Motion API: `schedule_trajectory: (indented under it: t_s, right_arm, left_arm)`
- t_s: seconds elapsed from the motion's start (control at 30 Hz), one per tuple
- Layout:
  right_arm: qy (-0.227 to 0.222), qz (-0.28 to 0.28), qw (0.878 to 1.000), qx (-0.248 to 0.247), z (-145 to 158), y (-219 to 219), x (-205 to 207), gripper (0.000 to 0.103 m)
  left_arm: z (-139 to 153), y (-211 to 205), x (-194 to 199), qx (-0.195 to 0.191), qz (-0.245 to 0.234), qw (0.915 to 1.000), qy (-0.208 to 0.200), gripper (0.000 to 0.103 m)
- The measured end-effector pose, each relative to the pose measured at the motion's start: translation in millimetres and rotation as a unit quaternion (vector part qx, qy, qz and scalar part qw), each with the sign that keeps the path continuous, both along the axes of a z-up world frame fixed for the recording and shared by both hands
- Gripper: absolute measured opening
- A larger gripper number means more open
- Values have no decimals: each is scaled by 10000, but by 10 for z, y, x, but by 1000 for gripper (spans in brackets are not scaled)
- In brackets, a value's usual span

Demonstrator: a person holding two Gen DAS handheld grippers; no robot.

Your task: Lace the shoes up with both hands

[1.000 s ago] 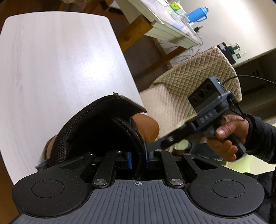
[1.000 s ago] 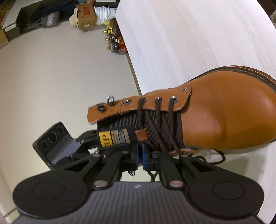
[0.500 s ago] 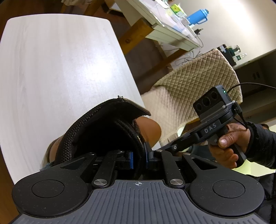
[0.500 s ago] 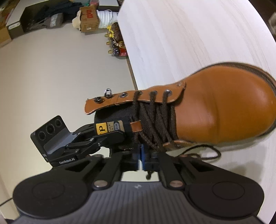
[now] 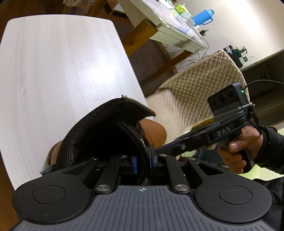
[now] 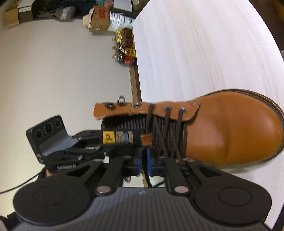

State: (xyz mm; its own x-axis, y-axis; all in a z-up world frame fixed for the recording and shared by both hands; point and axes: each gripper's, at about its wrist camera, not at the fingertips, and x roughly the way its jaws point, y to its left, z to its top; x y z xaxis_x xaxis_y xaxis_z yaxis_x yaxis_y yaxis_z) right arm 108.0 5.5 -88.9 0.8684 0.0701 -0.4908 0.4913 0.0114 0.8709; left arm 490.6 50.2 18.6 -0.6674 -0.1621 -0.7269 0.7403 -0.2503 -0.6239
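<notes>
A tan leather boot lies on the white table, toe pointing away, with dark brown laces crossed through its lower eyelets. My left gripper is shut on the boot's black padded collar and tongue; it also shows in the right wrist view at the boot's opening. My right gripper has its blue pads nearly together beside the near eyelet flap; whether it pinches a lace is hidden. It also shows in the left wrist view, held by a hand.
A quilted beige chair stands right of the table. A desk with a blue bottle is behind. Boxes and bottles sit on the floor by the table's far edge.
The right gripper has pulled back from the boot and drawn slightly away to the right. The boot has shifted a little with it. The left gripper keeps its hold on the collar.
</notes>
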Motion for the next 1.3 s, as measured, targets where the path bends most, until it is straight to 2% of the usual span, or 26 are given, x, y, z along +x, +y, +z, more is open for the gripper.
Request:
schedule_trajectory:
  t_s: [0.13,0.23,0.33,0.4,0.57,0.73,0.93,1.1,1.2,1.3]
  right_arm:
    - [193,-264,9990,-300,98,-48,-101,17]
    - [241,-364,9976,-541,162,-85,-103,17]
    - [346,-181,9949,-933,239,-90,-59,16]
    - [404,30,9899,-1361,317,-79,13,16]
    - [239,267,9846,-1710,352,-89,-1,16]
    - [153,532,9781,-2007,380,-124,120,16]
    - [112,540,9815,-1836,303,-184,210,16]
    - [-83,360,9903,-1342,170,-271,190,15]
    - [-80,302,9933,-1113,87,-307,202,3]
    - [-21,259,9941,-1054,89,-327,197,2]
  left_arm:
    - [-32,-11,-80,-33,-89,9999,-48,13]
    - [-28,-6,-159,-230,-184,9995,-136,13]
    - [27,28,-231,-566,-393,9972,-304,13]
    - [58,54,-272,-775,-552,9946,-420,13]
    - [126,131,-387,-1324,-973,9835,-751,13]
    - [129,160,-391,-1440,-1059,9806,-806,13]
    - [134,209,-423,-1640,-1131,9762,-862,13]
    - [137,236,-454,-1787,-1211,9720,-931,13]
    - [143,284,-432,-1799,-1211,9715,-956,13]
    - [155,302,-403,-1782,-1115,9736,-884,13]
